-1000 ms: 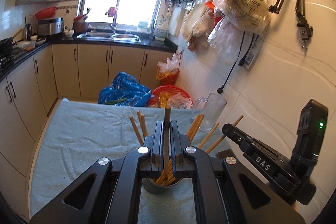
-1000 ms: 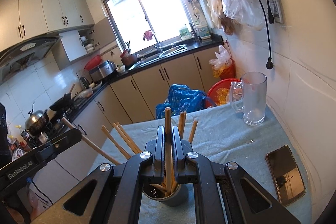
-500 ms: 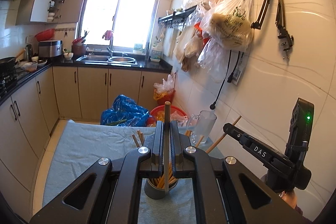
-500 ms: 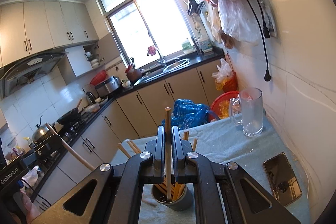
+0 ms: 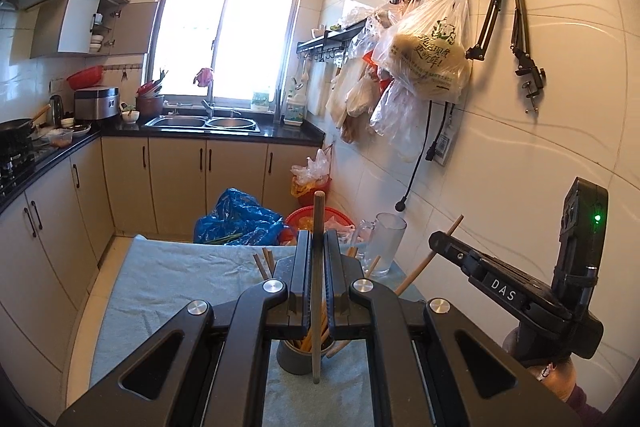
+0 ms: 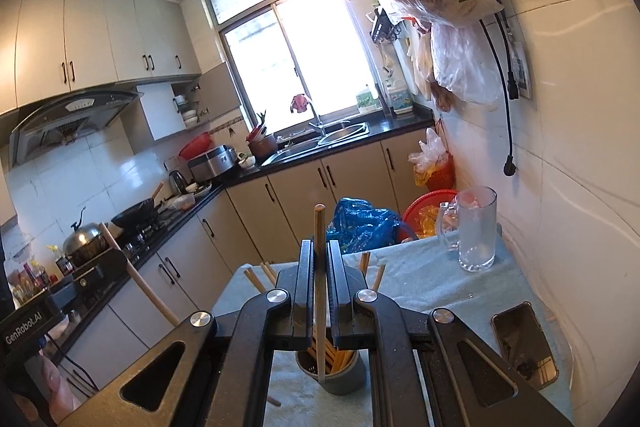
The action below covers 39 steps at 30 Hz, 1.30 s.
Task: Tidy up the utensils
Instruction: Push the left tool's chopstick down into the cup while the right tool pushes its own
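- Lifted and drawn back since a second ago: left gripper (image 5: 316,291) and right gripper (image 6: 318,291), so the grey holder (image 6: 344,377) now sits lower and smaller in both views. Far more of the kitchen wall and window is visible above it.
- One counter (image 5: 180,279), draped in a pale blue cloth and carrying everything below.
- One glass mug (image 6: 476,235), empty, at the far right corner, well apart from the holder.
- One holder, upright near the middle of the near edge, already stocked with a fanned bundle of chopsticks (image 6: 332,351). At least six tips can be made out, though the overlap blocks an exact count.
- One phone (image 6: 524,343), flat on the cloth right of the holder.
- Two chopsticks in hand, one per gripper. Left gripper pinched almost closed on the left chopstick (image 5: 317,219), held upright with its lower tip level with the holder's near wall, seemingly outside the rim.
- Right gripper likewise clamped on the right chopstick (image 6: 319,227), also upright, with its tip over the holder's mouth.
- One short stick end (image 6: 274,401) on the cloth just left of the holder, probably a stray.
- Judged mostly done, with the bulk already sorted into the holder. Left to do: dropping in the two held sticks and collecting that stray.
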Motion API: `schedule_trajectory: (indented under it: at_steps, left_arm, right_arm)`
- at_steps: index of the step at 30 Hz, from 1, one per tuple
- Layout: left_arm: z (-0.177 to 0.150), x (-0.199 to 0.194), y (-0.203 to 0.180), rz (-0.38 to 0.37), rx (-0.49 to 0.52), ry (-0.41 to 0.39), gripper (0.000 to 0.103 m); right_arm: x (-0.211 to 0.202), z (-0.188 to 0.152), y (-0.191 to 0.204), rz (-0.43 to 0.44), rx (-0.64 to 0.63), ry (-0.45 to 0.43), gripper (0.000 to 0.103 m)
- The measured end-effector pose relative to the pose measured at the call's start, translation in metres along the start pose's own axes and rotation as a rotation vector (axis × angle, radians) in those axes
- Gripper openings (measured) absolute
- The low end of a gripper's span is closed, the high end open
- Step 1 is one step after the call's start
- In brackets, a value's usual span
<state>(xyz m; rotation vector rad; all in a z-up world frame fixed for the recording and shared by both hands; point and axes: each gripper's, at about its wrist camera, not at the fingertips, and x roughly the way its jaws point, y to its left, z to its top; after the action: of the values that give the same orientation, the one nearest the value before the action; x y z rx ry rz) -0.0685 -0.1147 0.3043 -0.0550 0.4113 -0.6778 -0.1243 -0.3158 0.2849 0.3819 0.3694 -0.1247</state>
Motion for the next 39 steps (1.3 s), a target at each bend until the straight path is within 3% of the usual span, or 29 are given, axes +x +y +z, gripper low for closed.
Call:
schedule_trajectory:
  at_steps: [5,18,39]
  left_arm:
    - [-0.005,-0.008,0.002,-0.017,0.006,-0.02,0.005]
    - [-0.006,-0.001,0.001,0.03,0.029,-0.007,0.005]
    - [0.015,0.085,0.002,0.056,0.042,0.08,0.005]
  right_arm:
    - [-0.005,-0.005,-0.002,-0.002,-0.009,0.005,0.007]
    - [-0.003,-0.006,-0.008,-0.007,-0.007,0.012,0.007]
    - [0.028,0.012,-0.009,-0.033,0.006,-0.006,0.007]
